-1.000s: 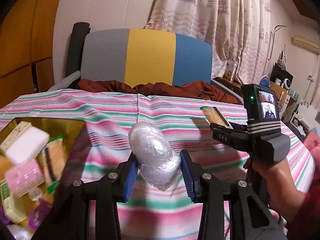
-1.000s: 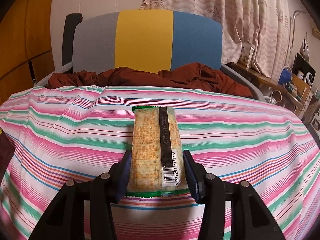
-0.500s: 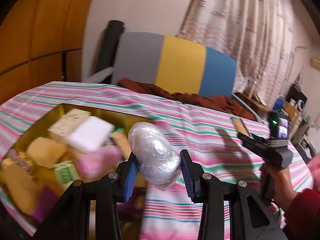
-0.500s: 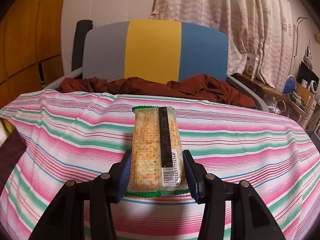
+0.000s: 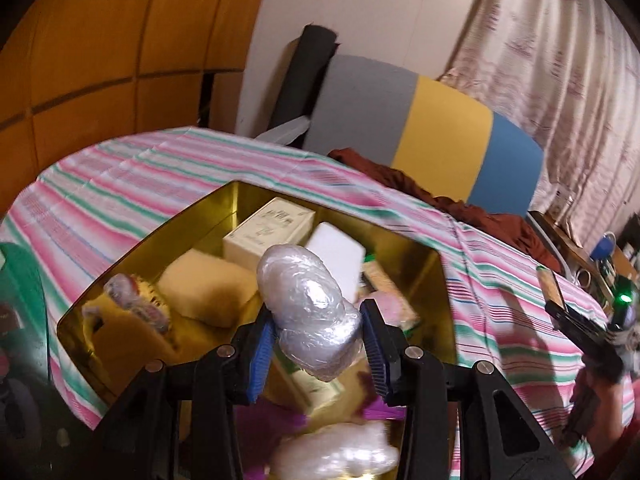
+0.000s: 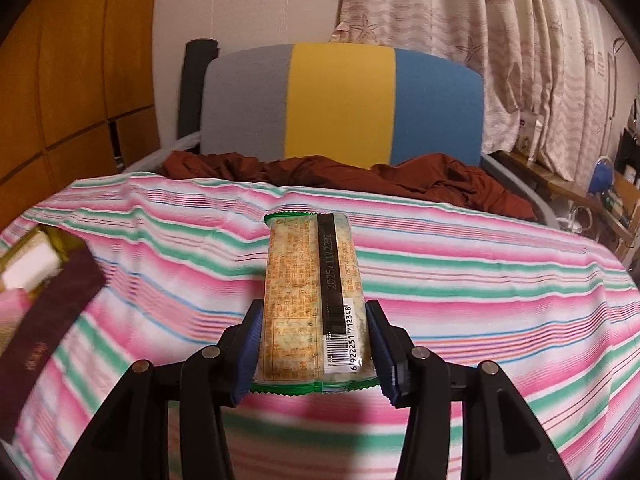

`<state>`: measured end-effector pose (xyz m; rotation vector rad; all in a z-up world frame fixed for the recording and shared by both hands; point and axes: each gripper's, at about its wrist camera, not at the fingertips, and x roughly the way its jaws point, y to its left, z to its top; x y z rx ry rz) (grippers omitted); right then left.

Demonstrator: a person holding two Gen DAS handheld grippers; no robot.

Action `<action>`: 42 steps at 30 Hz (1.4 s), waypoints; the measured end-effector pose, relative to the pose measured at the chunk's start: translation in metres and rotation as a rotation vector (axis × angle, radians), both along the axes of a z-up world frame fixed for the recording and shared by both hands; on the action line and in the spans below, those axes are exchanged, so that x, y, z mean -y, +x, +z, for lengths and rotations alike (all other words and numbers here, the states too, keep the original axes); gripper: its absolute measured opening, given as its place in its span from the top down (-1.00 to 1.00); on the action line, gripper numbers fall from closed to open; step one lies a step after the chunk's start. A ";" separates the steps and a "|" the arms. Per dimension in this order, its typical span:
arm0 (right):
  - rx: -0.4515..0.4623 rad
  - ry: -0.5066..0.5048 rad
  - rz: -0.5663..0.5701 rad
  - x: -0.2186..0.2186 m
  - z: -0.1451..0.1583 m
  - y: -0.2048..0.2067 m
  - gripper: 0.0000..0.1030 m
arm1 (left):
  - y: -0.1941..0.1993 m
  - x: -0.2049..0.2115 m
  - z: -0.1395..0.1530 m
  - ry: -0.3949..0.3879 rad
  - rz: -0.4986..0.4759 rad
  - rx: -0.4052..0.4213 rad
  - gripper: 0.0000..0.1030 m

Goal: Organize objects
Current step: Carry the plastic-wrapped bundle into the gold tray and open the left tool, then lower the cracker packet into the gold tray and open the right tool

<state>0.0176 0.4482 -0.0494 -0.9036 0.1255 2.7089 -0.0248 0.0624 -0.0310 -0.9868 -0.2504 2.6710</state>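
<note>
Below the left hand-held gripper point(image 5: 318, 350): gold open box point(image 5: 434, 264) of packets
Left grip: clamps a clear-plastic-wrapped silvery bundle point(image 5: 310, 308)
Right hand-held gripper point(image 6: 315, 350): clamps a green-edged rectangular cracker packet point(image 6: 312, 296)

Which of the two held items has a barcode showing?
The cracker packet in the right gripper; the left gripper's plastic-wrapped bundle shows none.

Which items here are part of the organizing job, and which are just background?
Job:
- left gripper shut on plastic-wrapped bundle
- right gripper shut on cracker pack
- gold box, already holding packs and cartons

Background:
- striped cloth
- tricolour chair back
- brown garment
- curtain
</note>
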 end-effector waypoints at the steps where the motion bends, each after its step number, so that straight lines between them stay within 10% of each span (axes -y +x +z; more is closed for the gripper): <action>1: -0.005 -0.008 0.014 0.006 0.001 0.001 0.04 | -0.003 0.005 -0.002 0.003 0.013 0.014 0.19; 10: -0.038 -0.093 0.104 0.056 0.009 0.007 0.04 | -0.023 0.025 -0.024 0.018 0.050 0.129 0.14; 26: -0.053 -0.221 0.251 0.126 0.024 0.016 0.04 | 0.009 0.023 -0.012 -0.030 0.062 -0.011 -0.95; 42: 0.033 -0.247 0.473 0.224 0.037 -0.020 0.04 | 0.035 0.050 -0.016 -0.021 0.121 -0.002 -1.00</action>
